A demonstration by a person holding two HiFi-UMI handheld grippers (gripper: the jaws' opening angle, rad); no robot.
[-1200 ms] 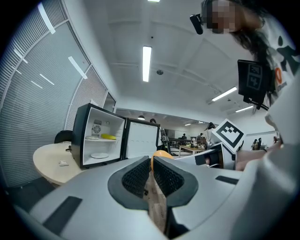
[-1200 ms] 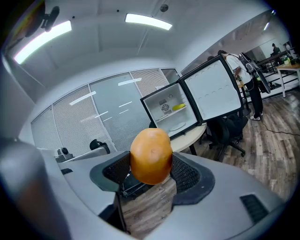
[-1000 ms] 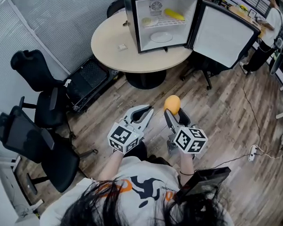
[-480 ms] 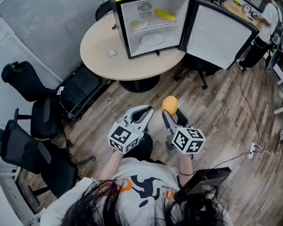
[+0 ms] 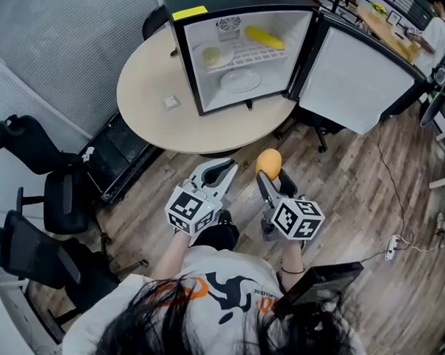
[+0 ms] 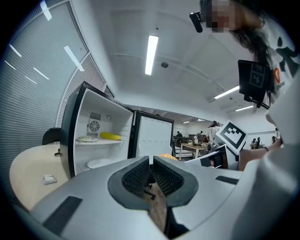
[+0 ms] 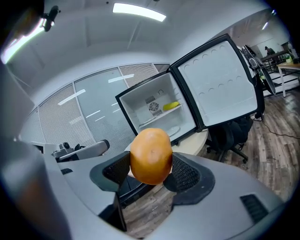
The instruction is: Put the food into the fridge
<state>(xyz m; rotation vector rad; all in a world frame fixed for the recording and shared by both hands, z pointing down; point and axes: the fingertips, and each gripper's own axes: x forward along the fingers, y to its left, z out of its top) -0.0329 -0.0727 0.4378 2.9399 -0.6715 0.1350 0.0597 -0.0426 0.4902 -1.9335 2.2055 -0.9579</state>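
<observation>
Seen from above, a person stands on wood flooring before a round table bearing an open mini fridge, its door swung right. The right gripper clamps an orange between its jaws, held in the air short of the table. The left gripper sits beside it, jaws pressed nearly together with nothing between them. Inside the fridge, a yellow food item lies on the upper shelf and a white plate on the floor.

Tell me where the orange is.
Head view: the orange is clamped in the right gripper, over the floor, just short of the round table.
</observation>
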